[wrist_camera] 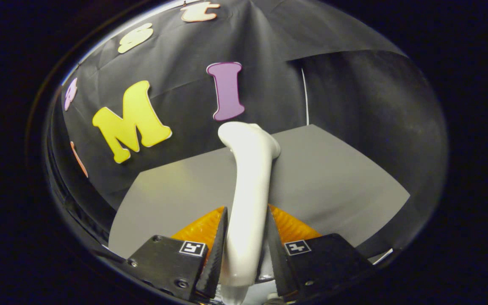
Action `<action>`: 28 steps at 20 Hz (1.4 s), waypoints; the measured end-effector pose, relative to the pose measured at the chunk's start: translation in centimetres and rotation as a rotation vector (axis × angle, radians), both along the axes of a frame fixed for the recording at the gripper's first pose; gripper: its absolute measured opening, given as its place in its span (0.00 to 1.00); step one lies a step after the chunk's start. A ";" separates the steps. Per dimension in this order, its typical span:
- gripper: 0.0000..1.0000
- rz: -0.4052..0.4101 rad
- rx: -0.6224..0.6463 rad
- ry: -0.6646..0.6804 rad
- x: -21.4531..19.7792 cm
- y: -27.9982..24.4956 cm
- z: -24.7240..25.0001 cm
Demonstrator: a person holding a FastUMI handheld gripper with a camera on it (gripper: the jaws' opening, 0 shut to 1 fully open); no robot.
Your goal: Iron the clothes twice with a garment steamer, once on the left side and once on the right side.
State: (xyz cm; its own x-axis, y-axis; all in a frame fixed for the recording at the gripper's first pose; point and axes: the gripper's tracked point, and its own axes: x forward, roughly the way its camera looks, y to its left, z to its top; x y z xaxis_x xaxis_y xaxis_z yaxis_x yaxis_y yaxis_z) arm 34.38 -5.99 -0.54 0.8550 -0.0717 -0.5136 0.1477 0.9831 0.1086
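1. Tongs [247, 250] clamped on the garment steamer [248, 190]: both fingers press the white handle from either side, low on its shaft.
2. Steamer runs up and forward from between the fingers, head end bent over beyond them, above the grey table [328, 178]. It looks lifted clear of the table, but the fisheye view makes that hard to confirm.
3. Something orange [203, 228] with a ribbed surface sits just behind the fingers on both sides of the handle. Could be the steamer's stand or part of the rig; can't tell.
4. No clothes visible ahead of the tongs, just bare table and the booth wall [176, 84] behind it.
5. Step, my read: steamer is picked up and in transit, no ironing pass underway yet.
6. Next move needs: swing the tongs round to find the garment, bring the head flat against the fabric on one side, keep the grip firm so the handle doesn't twist between the fingers.
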 end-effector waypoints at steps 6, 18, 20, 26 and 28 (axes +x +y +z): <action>0.36 -0.080 0.066 -0.069 0.1 0.0 1.2; 0.30 -0.119 0.192 -0.248 -3.3 -0.2 5.1; 0.29 -0.103 0.207 -0.285 -3.7 0.0 6.2; 0.28 0.034 0.178 -0.361 -5.8 4.7 10.0; 0.28 0.064 0.173 -0.368 -7.0 6.8 10.4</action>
